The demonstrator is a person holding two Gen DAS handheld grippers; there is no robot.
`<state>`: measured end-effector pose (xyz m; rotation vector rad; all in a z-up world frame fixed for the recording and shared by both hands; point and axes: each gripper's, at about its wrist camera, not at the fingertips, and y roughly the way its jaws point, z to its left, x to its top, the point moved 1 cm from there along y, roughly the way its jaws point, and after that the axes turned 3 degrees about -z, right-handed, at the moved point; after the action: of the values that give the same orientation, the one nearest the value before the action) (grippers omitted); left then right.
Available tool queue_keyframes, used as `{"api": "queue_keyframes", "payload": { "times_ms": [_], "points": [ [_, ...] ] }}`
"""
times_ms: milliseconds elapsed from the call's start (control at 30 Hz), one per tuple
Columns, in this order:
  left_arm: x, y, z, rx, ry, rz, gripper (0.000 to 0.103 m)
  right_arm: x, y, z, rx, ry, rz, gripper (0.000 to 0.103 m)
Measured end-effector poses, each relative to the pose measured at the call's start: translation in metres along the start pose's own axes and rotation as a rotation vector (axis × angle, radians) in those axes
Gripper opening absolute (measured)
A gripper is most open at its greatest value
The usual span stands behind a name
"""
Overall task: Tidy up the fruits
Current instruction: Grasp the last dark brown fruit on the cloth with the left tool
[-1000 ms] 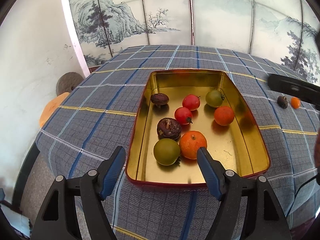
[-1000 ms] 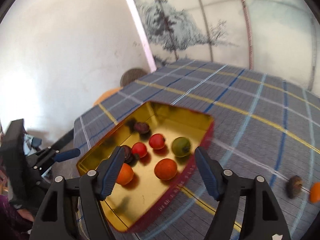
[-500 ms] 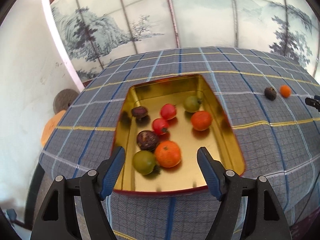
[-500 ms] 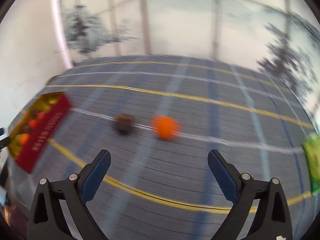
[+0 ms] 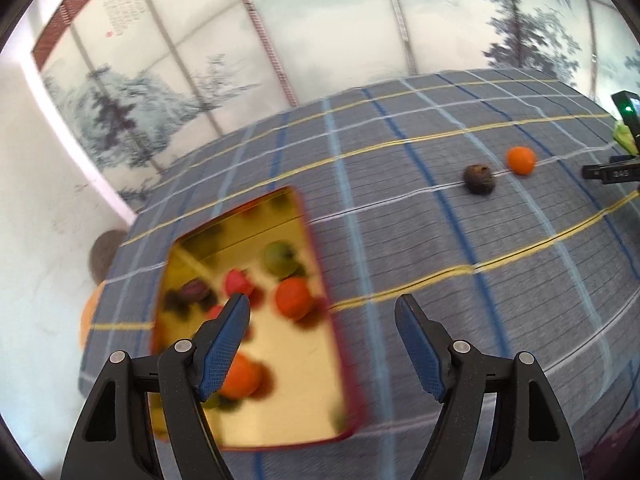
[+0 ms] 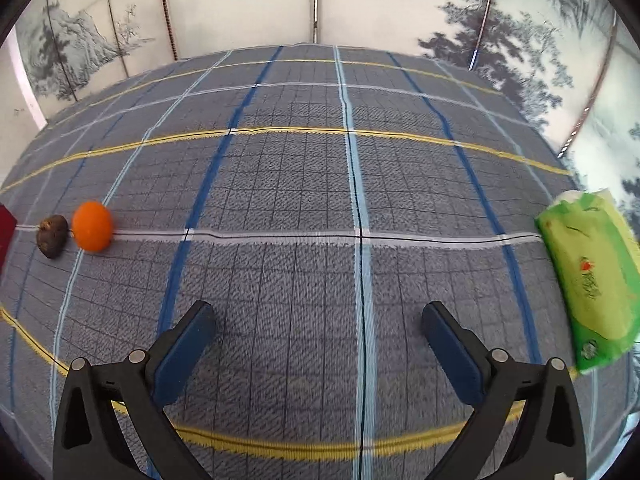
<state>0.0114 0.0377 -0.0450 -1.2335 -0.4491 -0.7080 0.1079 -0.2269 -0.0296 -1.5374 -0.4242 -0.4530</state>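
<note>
- Gold-coloured metal tray with red rim (image 5: 320, 364) now sits lower-left in the left wrist view; a second ago it filled the centre. The left camera has swung right, with motion blur on the tray.
- The tray holds roughly seven fruits: orange, red, green and dark.
- Two strays are out on the blue-grey plaid tablecloth (image 6: 304, 184): small round orange fruit (image 6: 92, 225) and dark brown wrinkled fruit (image 6: 52, 236), just beside each other and well apart from the tray.
- Left gripper (image 5: 322, 312): jaws wide, empty.
- Right gripper (image 6: 318, 320): jaws wide, empty. It has swung off the tray, past the strays, which now sit far left of its view.
- Green tissue pack (image 6: 592, 276) sits at right, irrelevant.
- Judgement: both grippers are reorienting toward the strays; those two are probably all that's left.
</note>
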Motion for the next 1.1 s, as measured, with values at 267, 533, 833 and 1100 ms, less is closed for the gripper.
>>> {"api": "queue_keyframes", "payload": {
  "times_ms": [267, 533, 833, 1100],
  "points": [
    [0.057, 0.047, -0.043, -0.253, -0.078, 0.06, 0.075, -0.001, 0.002, -0.002, 0.003, -0.001, -0.032, 0.103],
    [0.102, 0.106, -0.091, -0.351, -0.11, 0.104, 0.075, -0.001, 0.001, -0.001, 0.005, -0.001, -0.032, 0.103],
    [0.102, 0.145, -0.108, -0.358, -0.152, 0.123, 0.039, -0.001, 0.0, -0.001, 0.014, 0.005, -0.036, 0.103],
    [0.088, 0.131, -0.106, -0.323, -0.201, 0.078, 0.039, 0.0, 0.002, -0.001, 0.002, 0.008, -0.032, 0.103]
  ]
}}
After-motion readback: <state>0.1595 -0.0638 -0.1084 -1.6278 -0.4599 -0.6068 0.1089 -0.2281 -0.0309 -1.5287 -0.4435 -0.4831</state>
